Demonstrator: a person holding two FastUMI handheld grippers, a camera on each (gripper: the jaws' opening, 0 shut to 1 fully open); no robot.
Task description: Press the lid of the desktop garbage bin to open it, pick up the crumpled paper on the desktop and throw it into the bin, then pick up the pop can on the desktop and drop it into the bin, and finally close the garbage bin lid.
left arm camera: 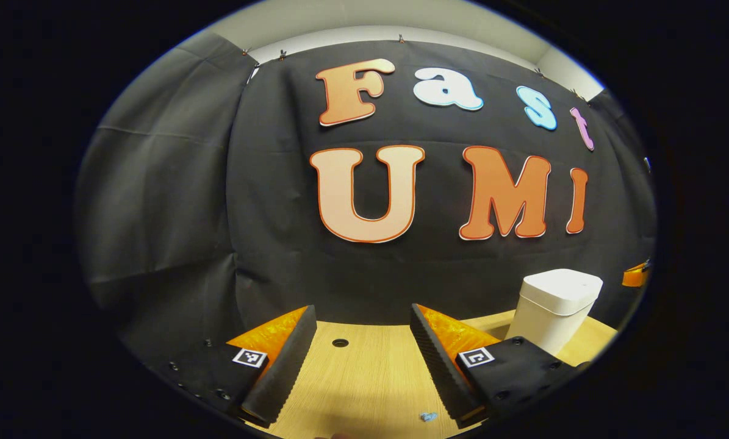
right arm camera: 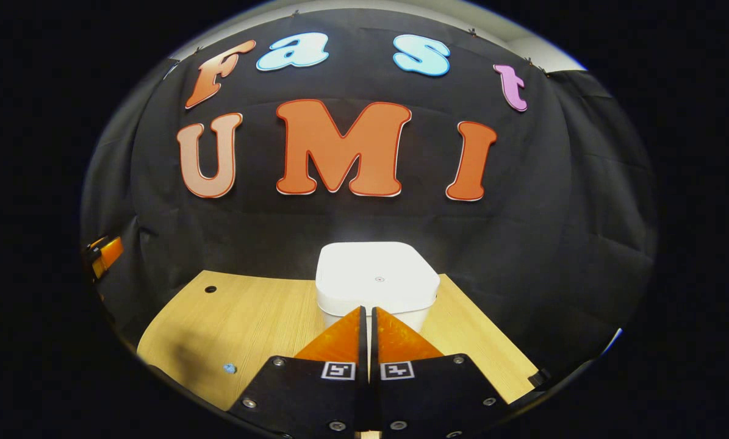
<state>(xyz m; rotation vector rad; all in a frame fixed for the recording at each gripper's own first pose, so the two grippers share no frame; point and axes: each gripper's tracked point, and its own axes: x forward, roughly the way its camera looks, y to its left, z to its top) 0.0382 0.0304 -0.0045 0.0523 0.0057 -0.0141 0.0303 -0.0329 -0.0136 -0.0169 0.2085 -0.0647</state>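
The white desktop garbage bin (right arm camera: 377,283) stands near the table's back edge with its lid down. My right gripper (right arm camera: 368,312) is shut with nothing between its fingers, its tips just in front of the bin's near wall, below the lid. In the left gripper view the same bin (left arm camera: 556,306) stands at the right, beyond the right finger. My left gripper (left arm camera: 359,317) is open above the wooden table (left arm camera: 352,378), nothing between its fingers. Part of the left gripper (right arm camera: 103,254) shows at the far left edge of the right gripper view.
A small blue scrap (left arm camera: 427,417) lies on the wood near the left gripper's right finger; the blue scrap (right arm camera: 229,368) also lies at the front left in the right gripper view. A round cable hole (left arm camera: 340,342) sits near the table's back edge. Black cloth walls close the back and sides.
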